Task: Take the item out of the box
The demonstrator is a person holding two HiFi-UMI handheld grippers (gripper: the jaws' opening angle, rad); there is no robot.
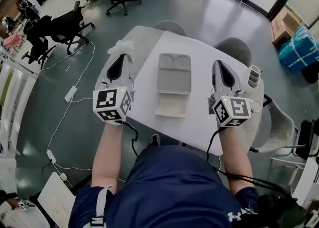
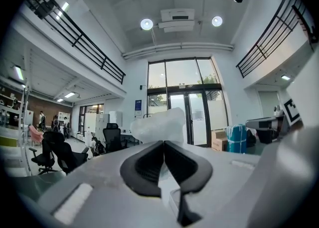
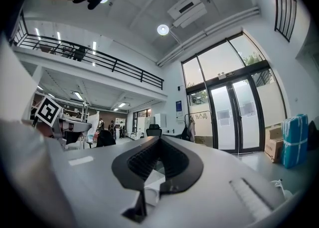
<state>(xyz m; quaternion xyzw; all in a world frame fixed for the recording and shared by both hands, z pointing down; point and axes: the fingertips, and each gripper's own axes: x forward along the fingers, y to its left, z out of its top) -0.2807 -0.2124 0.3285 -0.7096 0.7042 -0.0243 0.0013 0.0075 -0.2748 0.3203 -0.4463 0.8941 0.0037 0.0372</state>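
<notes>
1. Left hand-held gripper (image 1: 121,57) (image 2: 163,143): jaws together, pinching a white crumpled item (image 1: 121,48) (image 2: 159,122) by its lower edge. The item bulges just beyond the tips.
2. Right hand-held gripper (image 1: 219,63) (image 3: 158,141): jaws together, nothing between them. It hangs at the right of the head view, beside the box (image 1: 173,80).
3. Box: open at frame centre on the white counter (image 1: 199,122). Both halves look bare, so the item appears to be already out.
4. Step in hand, as judged: carrying the item clear and setting it down.
5. Doing it well: the item looks light and soft and is caught by little material, so move gently. Release only once it rests on the counter.
6. Caution: the item sits over the counter's upper-left edge. Bringing it inward first would guard against a fall to the floor.
7. Position: the item is left of and slightly above the box in the head view, apart from it, at the left tips.
</notes>
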